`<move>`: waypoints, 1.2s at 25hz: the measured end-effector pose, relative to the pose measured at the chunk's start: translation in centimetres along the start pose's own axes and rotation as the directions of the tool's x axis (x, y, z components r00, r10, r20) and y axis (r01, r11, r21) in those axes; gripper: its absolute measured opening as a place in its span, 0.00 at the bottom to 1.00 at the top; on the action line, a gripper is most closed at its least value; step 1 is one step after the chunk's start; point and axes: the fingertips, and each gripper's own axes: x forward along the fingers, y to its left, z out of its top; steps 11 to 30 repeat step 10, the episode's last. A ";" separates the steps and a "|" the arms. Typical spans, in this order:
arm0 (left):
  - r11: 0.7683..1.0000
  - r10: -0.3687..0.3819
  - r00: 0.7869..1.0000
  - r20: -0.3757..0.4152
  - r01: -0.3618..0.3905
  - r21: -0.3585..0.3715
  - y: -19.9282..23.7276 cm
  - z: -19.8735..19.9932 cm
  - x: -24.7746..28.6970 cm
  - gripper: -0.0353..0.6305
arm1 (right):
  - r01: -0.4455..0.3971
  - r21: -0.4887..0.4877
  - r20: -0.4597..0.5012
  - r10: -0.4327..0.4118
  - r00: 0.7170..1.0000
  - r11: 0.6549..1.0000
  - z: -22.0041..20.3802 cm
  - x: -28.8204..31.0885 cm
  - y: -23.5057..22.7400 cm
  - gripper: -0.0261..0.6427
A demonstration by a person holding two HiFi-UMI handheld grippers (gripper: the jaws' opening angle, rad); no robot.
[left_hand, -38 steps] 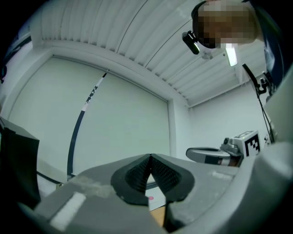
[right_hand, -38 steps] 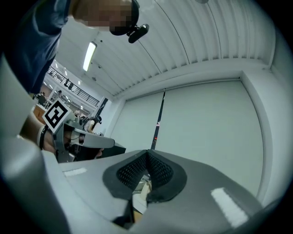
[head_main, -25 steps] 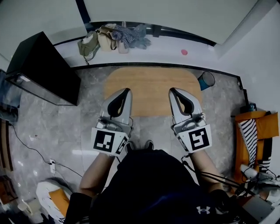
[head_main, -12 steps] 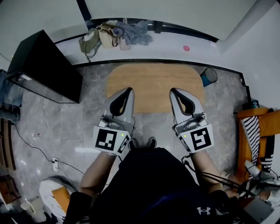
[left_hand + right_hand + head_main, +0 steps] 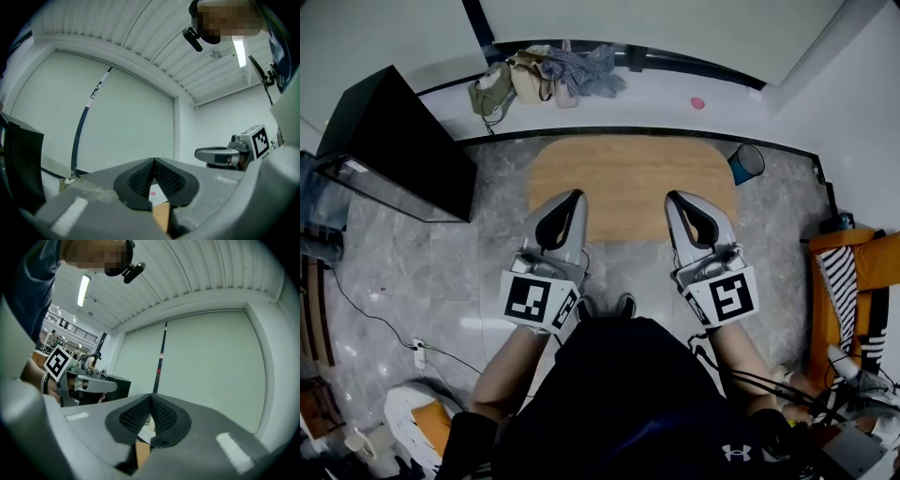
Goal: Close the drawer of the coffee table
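The coffee table (image 5: 633, 183) is a light wooden top with rounded corners, seen from above on a grey stone floor. No drawer shows from this angle. My left gripper (image 5: 575, 195) hangs over the table's near edge on the left side, jaws shut and empty. My right gripper (image 5: 672, 197) hangs over the near edge on the right side, also shut and empty. In the left gripper view the black pads (image 5: 140, 180) meet, with a sliver of the wooden top (image 5: 161, 216) below them. In the right gripper view the pads (image 5: 161, 417) touch too.
A black cabinet (image 5: 394, 141) stands at the left. Bags and cloth (image 5: 544, 75) lie on a white ledge behind the table, with a small pink object (image 5: 697, 102). A blue bin (image 5: 743, 167) stands at the table's right corner. An orange chair (image 5: 853, 281) is at the right.
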 end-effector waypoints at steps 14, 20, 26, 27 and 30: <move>1.000 0.012 1.000 -0.012 -0.012 -0.001 0.7 -0.4 -0.8 0.06 | -0.004 0.012 -0.012 0.004 1.000 1.000 -0.7 0.1 0.8 0.04; 1.000 0.012 1.000 -0.012 -0.012 -0.001 0.7 -0.4 -0.8 0.06 | -0.004 0.012 -0.012 0.004 1.000 1.000 -0.7 0.1 0.8 0.04; 1.000 0.012 1.000 -0.012 -0.012 -0.001 0.7 -0.4 -0.8 0.06 | -0.004 0.012 -0.012 0.004 1.000 1.000 -0.7 0.1 0.8 0.04; 1.000 0.012 1.000 -0.012 -0.012 -0.001 0.7 -0.4 -0.8 0.06 | -0.004 0.012 -0.012 0.004 1.000 1.000 -0.7 0.1 0.8 0.04; 1.000 0.012 1.000 -0.012 -0.012 -0.001 0.7 -0.4 -0.8 0.06 | -0.004 0.012 -0.012 0.004 1.000 1.000 -0.7 0.1 0.8 0.04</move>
